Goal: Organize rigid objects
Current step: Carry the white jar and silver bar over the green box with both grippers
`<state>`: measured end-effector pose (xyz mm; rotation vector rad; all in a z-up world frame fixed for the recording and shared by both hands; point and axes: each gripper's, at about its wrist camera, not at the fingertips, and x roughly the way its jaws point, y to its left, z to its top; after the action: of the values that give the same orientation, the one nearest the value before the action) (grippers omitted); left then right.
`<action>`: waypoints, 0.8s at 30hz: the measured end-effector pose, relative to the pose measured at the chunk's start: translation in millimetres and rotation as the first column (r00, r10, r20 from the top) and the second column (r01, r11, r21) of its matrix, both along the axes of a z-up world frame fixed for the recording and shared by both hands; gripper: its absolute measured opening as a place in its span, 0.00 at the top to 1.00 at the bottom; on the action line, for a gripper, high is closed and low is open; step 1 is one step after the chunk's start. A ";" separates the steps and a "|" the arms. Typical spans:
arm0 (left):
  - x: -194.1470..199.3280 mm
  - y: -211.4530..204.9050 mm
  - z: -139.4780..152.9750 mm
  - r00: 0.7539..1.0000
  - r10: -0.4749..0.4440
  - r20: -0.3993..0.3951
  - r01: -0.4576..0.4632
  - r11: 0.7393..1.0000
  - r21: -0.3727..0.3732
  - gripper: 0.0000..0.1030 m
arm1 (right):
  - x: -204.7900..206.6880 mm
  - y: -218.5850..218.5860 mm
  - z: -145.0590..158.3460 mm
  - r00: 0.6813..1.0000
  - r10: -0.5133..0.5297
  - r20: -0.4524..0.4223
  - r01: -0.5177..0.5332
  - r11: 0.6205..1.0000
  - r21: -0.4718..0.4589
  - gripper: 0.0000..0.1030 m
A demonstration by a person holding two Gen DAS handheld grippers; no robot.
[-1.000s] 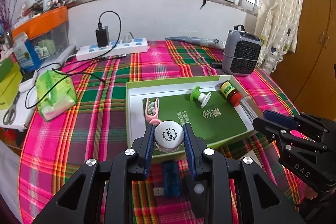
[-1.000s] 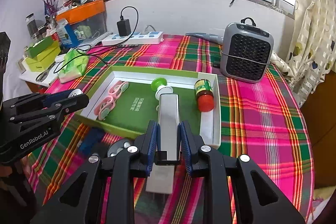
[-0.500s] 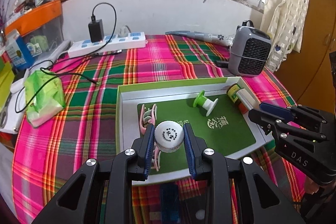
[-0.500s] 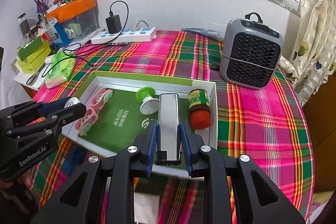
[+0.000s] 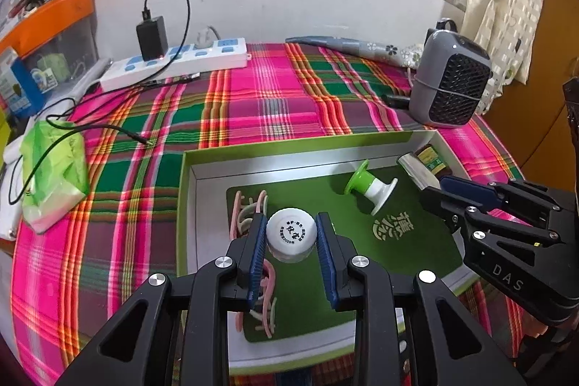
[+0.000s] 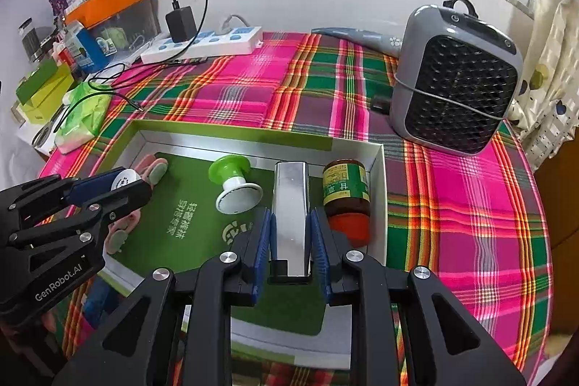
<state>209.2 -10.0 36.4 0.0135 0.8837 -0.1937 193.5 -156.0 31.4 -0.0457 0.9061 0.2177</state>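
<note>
Left wrist view: the left gripper (image 5: 291,237) pinches a small white round-capped container (image 5: 291,234) between its blue pads, each pad pressed to one side of the cap, which faces the camera with a ring of dark print. The container hangs above the green insert of an open box (image 5: 202,165) with a white inner wall and a lime outer rim. Directly under and just behind the jaws lie pink and pale clips (image 5: 249,205), partly hidden by the left finger. Ahead and to the right of the jaws a green and white spool (image 5: 369,187) lies on its side on the insert. Farther right the right gripper (image 5: 443,187) enters from the edge, clamped on a silver rectangular bar (image 5: 416,169) whose far end is beside a red-lidded jar (image 5: 434,160) at the box's right wall. Right wrist view: the right gripper (image 6: 291,234) grips the silver rectangular bar (image 6: 291,205) along its long sides, the bar pointing away from the camera over the insert, between the spool (image 6: 235,183) on its left and the jar (image 6: 345,194) just to its right. Beyond the box, on the plaid tablecloth (image 6: 470,205), stand a grey heater (image 6: 456,78) ahead right and a white power strip (image 6: 206,44) ahead left
</note>
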 end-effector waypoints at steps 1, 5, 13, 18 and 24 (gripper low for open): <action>1.6 -0.8 -1.3 1.000 -0.002 -0.002 0.002 1.000 0.002 0.74 | 1.5 -0.2 -0.9 1.000 0.001 -0.002 -0.001 1.000 0.000 0.76; 7.3 -3.8 -5.8 1.000 -0.004 -0.013 0.004 1.000 0.014 0.74 | 6.6 1.5 -3.0 1.000 0.008 -0.009 -0.008 1.000 -0.006 0.76; 13.1 -11.4 -9.9 1.000 -0.020 -0.021 0.021 0.999 0.040 0.74 | 15.0 6.2 -9.3 0.999 0.024 -0.025 -0.024 1.000 -0.013 0.76; 16.4 -15.1 -13.8 0.999 -0.025 -0.024 0.027 0.998 0.053 0.74 | 18.9 7.4 -12.8 0.999 0.028 -0.033 -0.029 0.999 -0.019 0.76; 20.6 -17.4 -19.5 0.999 -0.026 -0.036 0.028 0.998 0.056 0.74 | 23.5 7.6 -17.1 0.999 0.029 -0.042 -0.030 0.999 -0.019 0.76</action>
<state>229.8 -27.4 16.9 0.0744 0.9241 -0.1944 217.0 -148.5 14.3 -0.0732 0.9499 0.2374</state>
